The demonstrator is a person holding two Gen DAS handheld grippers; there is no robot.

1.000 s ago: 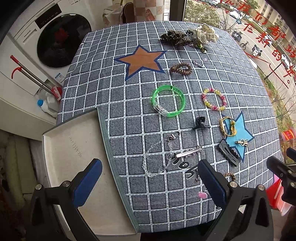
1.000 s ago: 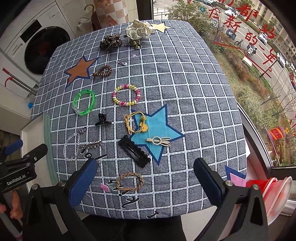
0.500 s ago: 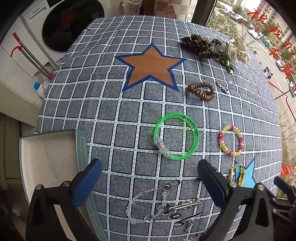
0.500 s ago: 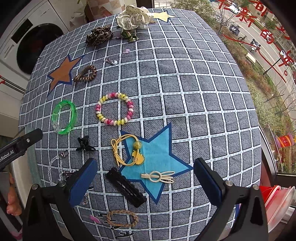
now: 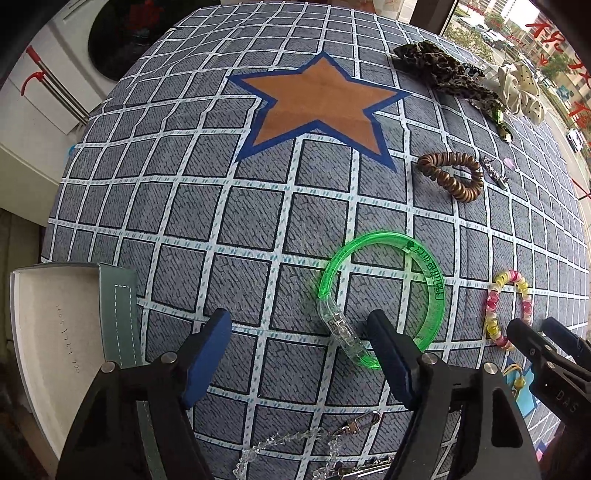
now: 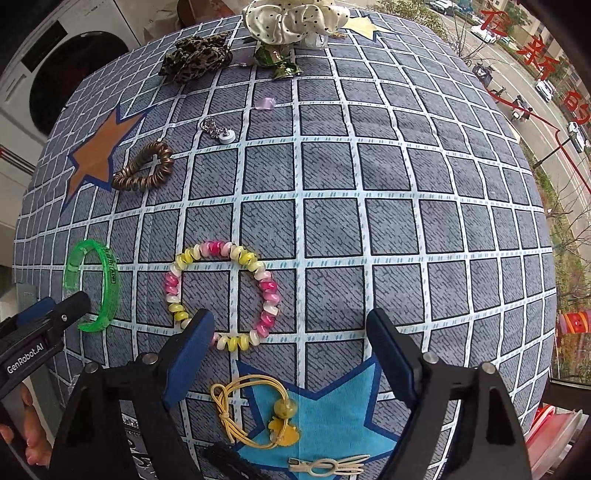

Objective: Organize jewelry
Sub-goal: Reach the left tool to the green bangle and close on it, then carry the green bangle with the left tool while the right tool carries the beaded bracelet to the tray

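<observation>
A green plastic bangle (image 5: 384, 295) lies on the checked tablecloth; my open left gripper (image 5: 299, 325) hovers just short of it, its right finger (image 5: 388, 343) over the bangle's near edge. The bangle also shows in the right wrist view (image 6: 98, 280). A pink-and-yellow spiral bracelet (image 6: 221, 291) lies just ahead of my open, empty right gripper (image 6: 288, 325), whose left finger (image 6: 192, 339) covers its near-left edge. It also shows in the left wrist view (image 5: 506, 306). An open white jewelry box (image 5: 48, 339) sits at the table's left edge.
Farther back lie a brown spiral hair tie (image 5: 450, 173), a leopard scrunchie (image 6: 195, 55), a white dotted scrunchie (image 6: 291, 14) and a small earring (image 6: 218, 131). Near me are a yellow cord bracelet (image 6: 251, 413), a cream hair clip (image 6: 328, 463) and a clear bead chain (image 5: 295, 439).
Both grippers have moved forward and lower over the table. The left one has closed in on the green bangle, the right one on the pink-and-yellow bracelet. Nothing has been gripped.
</observation>
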